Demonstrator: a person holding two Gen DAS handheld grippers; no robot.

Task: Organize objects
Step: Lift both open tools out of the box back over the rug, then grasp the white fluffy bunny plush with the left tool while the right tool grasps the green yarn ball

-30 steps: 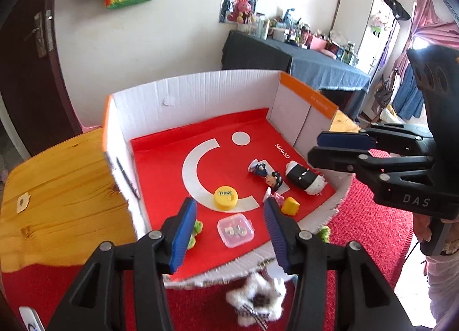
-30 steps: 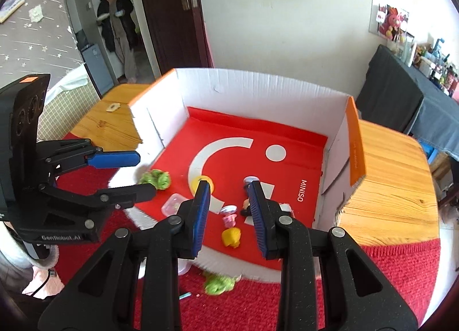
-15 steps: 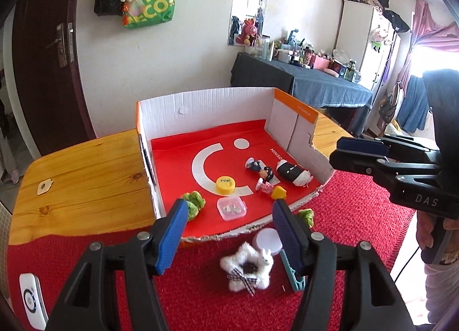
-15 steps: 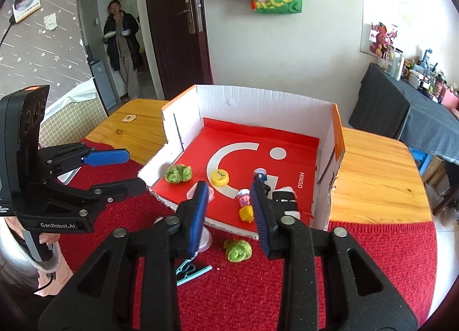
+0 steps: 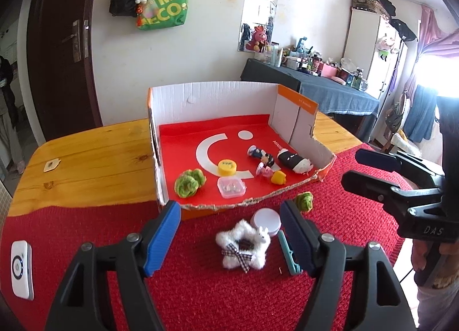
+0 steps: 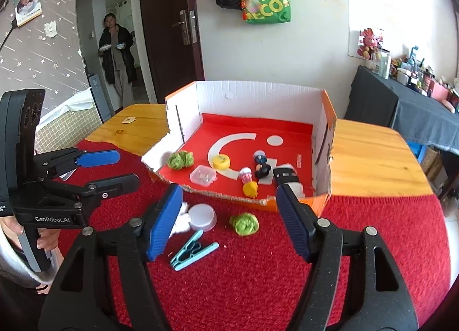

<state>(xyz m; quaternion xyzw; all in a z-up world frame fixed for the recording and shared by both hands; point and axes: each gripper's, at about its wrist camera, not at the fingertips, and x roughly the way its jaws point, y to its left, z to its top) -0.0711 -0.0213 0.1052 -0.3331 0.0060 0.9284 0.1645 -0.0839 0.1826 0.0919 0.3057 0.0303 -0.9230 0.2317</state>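
A red-lined cardboard box (image 5: 212, 93) (image 6: 258, 96) holds a green pom-pom (image 5: 189, 182), yellow cap (image 5: 227, 166), clear case (image 5: 231, 186), small figures (image 5: 262, 159) and a black-white toy (image 5: 292, 160). On the red mat in front lie a white fluffy star (image 5: 243, 248), a white round lid (image 6: 201, 216), a green pom-pom (image 6: 244, 223) and a teal clip (image 6: 193, 249). My left gripper (image 5: 231, 240) is open and empty above the star. My right gripper (image 6: 228, 220) is open and empty above the mat.
A white device (image 5: 21, 265) lies at the mat's left edge. The wooden table (image 5: 86, 164) extends left and right of the box. A person (image 6: 116, 53) stands in the doorway. A cluttered dark table (image 5: 315, 87) stands behind.
Both grippers have pulled back from the box toward the mat's near side. The right gripper's jaws have opened wide. The items on the mat have come into view.
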